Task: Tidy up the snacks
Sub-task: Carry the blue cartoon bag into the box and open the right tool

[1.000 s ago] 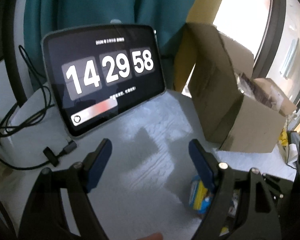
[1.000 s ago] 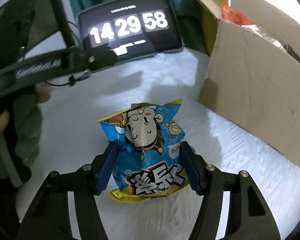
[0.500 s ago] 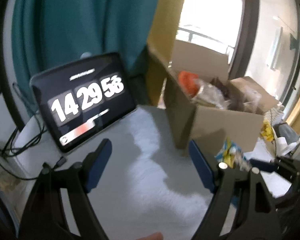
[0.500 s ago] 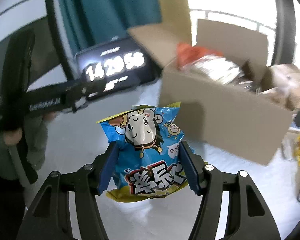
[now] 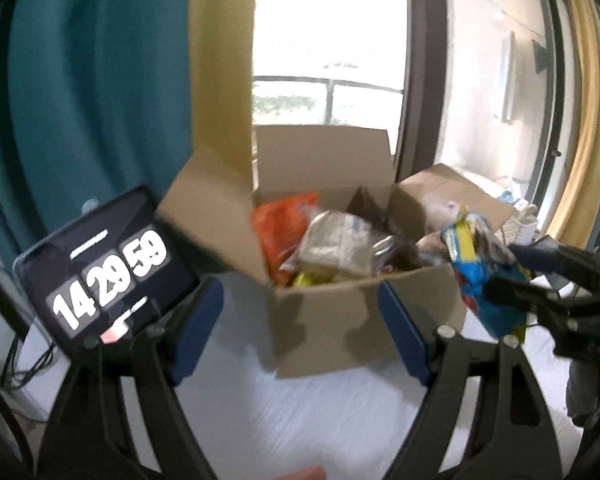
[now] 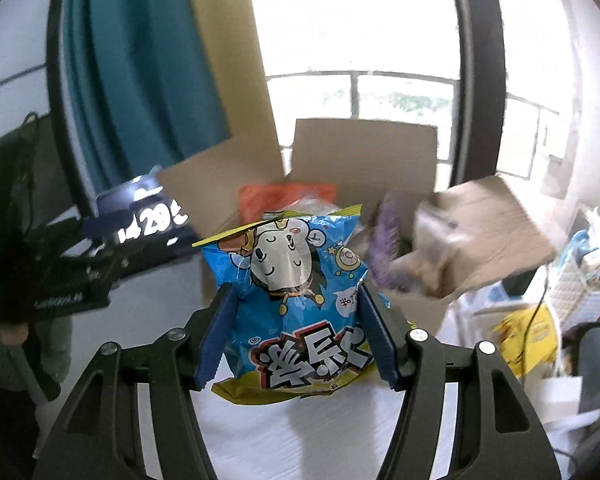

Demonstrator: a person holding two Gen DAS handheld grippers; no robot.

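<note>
While right hand-held gripper (image 6: 296,332) pinches snack bag (image 6: 296,296) (aloft, before box (image 6: 364,152)), left hand-held gripper (image 5: 300,332) spread.

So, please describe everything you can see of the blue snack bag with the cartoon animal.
The blue snack bag is a glossy plastic pouch with yellow edges, a cartoon animal on its front and large red-and-white characters below. It looks puffy and sealed, standing roughly upright. The right tool holds it, one blue pad pressing each side. It hangs above the white table, in front of the open cardboard box of snacks. In the left wrist view it appears edge-on at the box's right corner.
</note>
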